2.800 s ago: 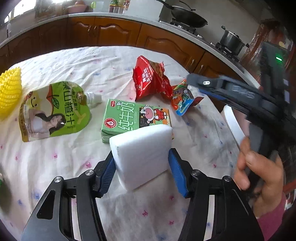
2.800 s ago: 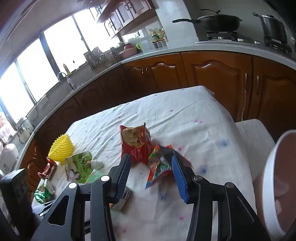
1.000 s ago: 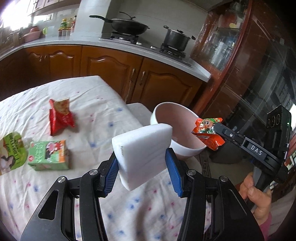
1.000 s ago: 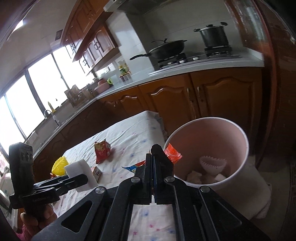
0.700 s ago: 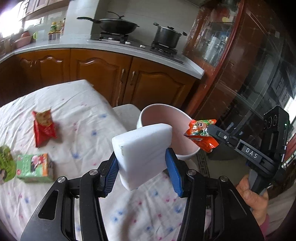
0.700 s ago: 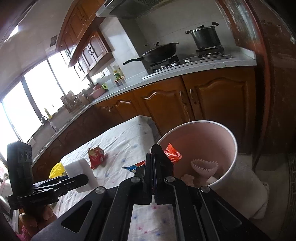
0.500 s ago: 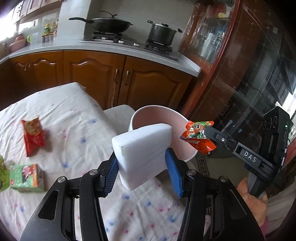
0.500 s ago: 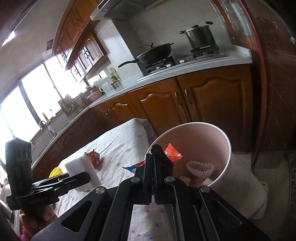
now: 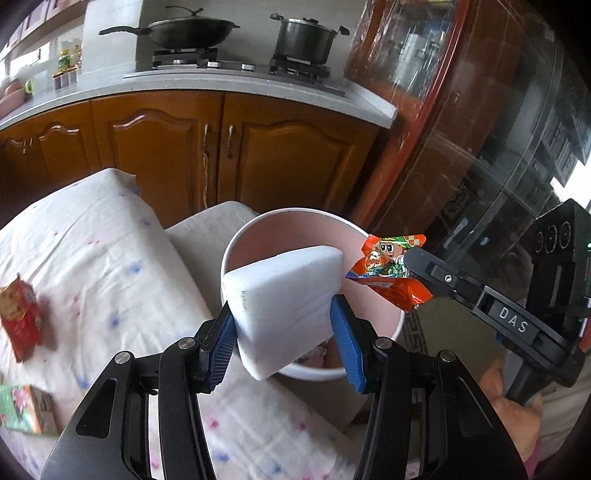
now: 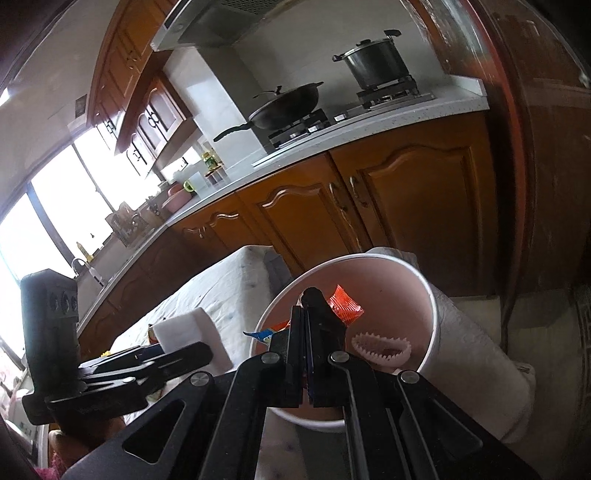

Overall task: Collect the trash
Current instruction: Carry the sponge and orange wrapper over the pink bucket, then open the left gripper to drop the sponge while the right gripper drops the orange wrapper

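Note:
My left gripper (image 9: 282, 338) is shut on a white foam block (image 9: 284, 299) and holds it over the near rim of the pink trash bin (image 9: 243, 236). The block also shows in the right wrist view (image 10: 188, 332). My right gripper (image 10: 308, 332) is shut on an orange snack wrapper (image 10: 343, 304), which also shows in the left wrist view (image 9: 388, 266), held over the bin's (image 10: 432, 314) opening. A white frilled paper cup (image 10: 380, 349) lies inside the bin.
The table with a white dotted cloth (image 9: 92, 236) is at the left. A red snack bag (image 9: 20, 321) and a green milk carton (image 9: 22, 410) lie on it. Wooden cabinets (image 9: 221, 147) and a stove with a wok (image 9: 173, 31) and a pot (image 9: 303, 37) stand behind.
Both grippers have moved from the table toward the bin. The bin is closer and more centred, and the foam block and wrapper now hang over its rim.

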A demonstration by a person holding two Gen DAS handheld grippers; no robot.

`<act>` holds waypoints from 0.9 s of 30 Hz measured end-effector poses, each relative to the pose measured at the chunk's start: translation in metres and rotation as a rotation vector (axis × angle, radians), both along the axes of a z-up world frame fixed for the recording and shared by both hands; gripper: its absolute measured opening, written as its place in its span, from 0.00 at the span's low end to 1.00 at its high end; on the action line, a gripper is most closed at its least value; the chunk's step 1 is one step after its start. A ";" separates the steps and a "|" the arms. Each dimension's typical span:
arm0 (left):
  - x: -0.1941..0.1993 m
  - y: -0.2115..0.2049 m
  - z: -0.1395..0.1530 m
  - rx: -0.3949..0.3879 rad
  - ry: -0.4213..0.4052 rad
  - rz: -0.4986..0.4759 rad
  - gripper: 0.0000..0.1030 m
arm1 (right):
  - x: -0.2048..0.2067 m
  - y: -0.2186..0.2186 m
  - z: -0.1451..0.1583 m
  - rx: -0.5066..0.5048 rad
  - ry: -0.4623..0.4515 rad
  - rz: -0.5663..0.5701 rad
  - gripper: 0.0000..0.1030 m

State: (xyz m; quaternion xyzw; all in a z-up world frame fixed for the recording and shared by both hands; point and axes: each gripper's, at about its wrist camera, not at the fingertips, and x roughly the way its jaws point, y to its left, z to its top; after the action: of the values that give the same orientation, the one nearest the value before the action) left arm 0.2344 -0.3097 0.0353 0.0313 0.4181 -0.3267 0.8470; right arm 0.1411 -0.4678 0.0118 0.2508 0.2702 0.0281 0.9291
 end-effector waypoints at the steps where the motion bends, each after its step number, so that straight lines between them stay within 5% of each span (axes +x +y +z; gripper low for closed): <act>1: 0.002 -0.004 -0.002 0.005 0.003 -0.004 0.48 | 0.002 -0.001 -0.001 0.000 0.004 -0.001 0.01; 10: 0.018 -0.025 -0.020 0.056 0.037 -0.016 0.52 | 0.017 -0.012 -0.012 0.009 0.035 -0.001 0.01; 16: 0.023 -0.034 -0.029 0.064 0.074 -0.027 0.57 | 0.023 -0.017 -0.021 0.019 0.066 0.000 0.08; 21: 0.023 -0.035 -0.031 0.066 0.075 -0.027 0.64 | 0.020 -0.020 -0.023 0.037 0.057 -0.007 0.32; 27: 0.021 -0.029 -0.030 0.058 0.068 -0.014 0.67 | 0.016 -0.021 -0.020 0.036 0.052 -0.019 0.32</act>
State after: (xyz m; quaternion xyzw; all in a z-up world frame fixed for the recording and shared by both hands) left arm 0.2552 -0.3383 0.0055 0.0476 0.4558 -0.3213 0.8287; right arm 0.1573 -0.4884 -0.0083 0.2707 0.2912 0.0178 0.9174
